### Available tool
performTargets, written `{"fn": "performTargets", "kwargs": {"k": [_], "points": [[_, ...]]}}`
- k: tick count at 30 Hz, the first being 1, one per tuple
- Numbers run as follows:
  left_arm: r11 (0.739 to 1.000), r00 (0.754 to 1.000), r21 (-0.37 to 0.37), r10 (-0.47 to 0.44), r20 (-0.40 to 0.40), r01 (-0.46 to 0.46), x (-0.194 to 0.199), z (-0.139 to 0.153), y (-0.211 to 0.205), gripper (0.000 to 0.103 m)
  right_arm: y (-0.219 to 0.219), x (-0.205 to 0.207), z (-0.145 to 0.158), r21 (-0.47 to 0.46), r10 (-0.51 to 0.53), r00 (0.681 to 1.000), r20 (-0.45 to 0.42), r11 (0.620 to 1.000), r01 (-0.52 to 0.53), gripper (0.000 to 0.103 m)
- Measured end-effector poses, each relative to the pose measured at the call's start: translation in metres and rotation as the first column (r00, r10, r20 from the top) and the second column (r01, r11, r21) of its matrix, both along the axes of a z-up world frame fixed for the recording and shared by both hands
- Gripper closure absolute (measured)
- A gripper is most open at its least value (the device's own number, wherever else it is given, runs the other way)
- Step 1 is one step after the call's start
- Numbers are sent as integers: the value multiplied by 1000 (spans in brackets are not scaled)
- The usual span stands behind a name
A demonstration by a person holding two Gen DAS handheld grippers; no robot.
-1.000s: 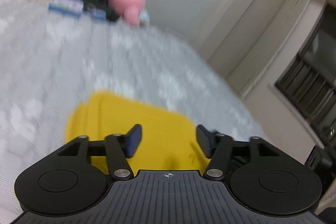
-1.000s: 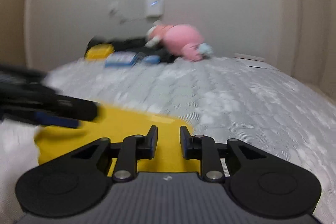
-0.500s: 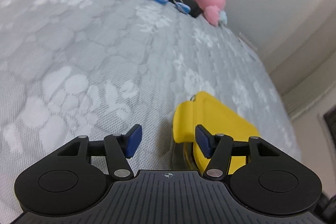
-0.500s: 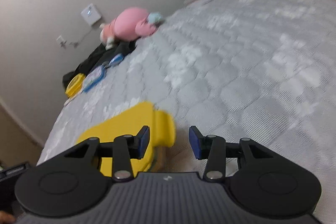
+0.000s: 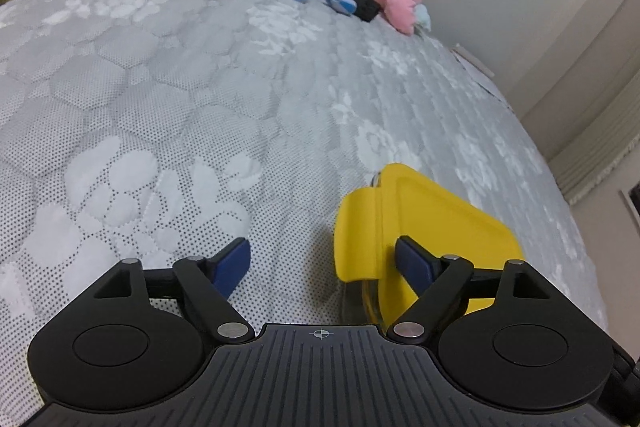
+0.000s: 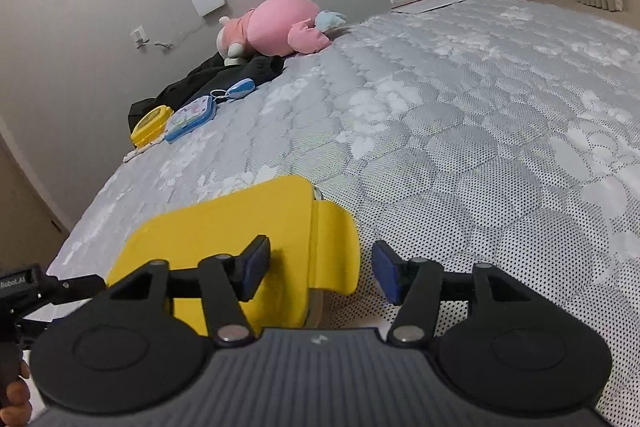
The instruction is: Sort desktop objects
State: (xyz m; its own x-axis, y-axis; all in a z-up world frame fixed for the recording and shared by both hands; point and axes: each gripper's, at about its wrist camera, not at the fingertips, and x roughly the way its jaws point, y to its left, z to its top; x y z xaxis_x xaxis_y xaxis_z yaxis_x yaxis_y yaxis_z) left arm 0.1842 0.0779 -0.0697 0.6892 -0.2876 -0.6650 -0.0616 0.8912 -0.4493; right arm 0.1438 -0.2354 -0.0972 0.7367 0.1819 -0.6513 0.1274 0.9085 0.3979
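With the yellow box [image 5: 436, 227] lying on the bed at 4 o'clock of the left hand-held gripper [image 5: 322, 261] and 10 o'clock of the right hand-held gripper [image 6: 320, 267], both empty and opening, off-centre jaws could clip only its latch flap [image 6: 334, 249] and spring it open.

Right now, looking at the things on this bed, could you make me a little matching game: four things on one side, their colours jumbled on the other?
Things:
1. plush toy
2. lidded container nearest the grippers
3. flat tin with a cartoon lid
4. crumpled garment by the wall

Colours:
A. black
B. blue rim
C. pink
D. yellow

Pairs: 1-C, 2-D, 3-B, 4-A
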Motion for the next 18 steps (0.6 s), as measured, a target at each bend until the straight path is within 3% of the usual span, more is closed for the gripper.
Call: {"fn": "performTargets", "kwargs": {"k": [2,5,9,11,14,16,18], "points": [[1000,1000,-4,4,6,-3,-1,0,0,19,1,-1,2,-16,-1,1000,4,1000,1,43],[1000,998,-12,20,52,-20,-10,7,3,35,1,-11,12,-46,-19,999,34,999,21,51],[993,992,-114,33,124,-19,-33,28,13,35,2,-30,37,-81,-28,993,112,996,37,52],[990,994,-141,-8,111,23,-39,33,10,35,10,-35,45,-87,24,994,103,996,-15,63],[997,996,-32,-66,52,68,-49,30,-6,39,28,-39,40,-158,46,999,8,986,-44,79],[996,997,39,-77,11,77,-51,24,-13,40,30,-42,34,-139,37,999,0,990,-37,79],[996,997,61,-71,-21,72,-47,17,-13,36,29,-39,33,-105,46,999,-6,993,-46,78]]}}
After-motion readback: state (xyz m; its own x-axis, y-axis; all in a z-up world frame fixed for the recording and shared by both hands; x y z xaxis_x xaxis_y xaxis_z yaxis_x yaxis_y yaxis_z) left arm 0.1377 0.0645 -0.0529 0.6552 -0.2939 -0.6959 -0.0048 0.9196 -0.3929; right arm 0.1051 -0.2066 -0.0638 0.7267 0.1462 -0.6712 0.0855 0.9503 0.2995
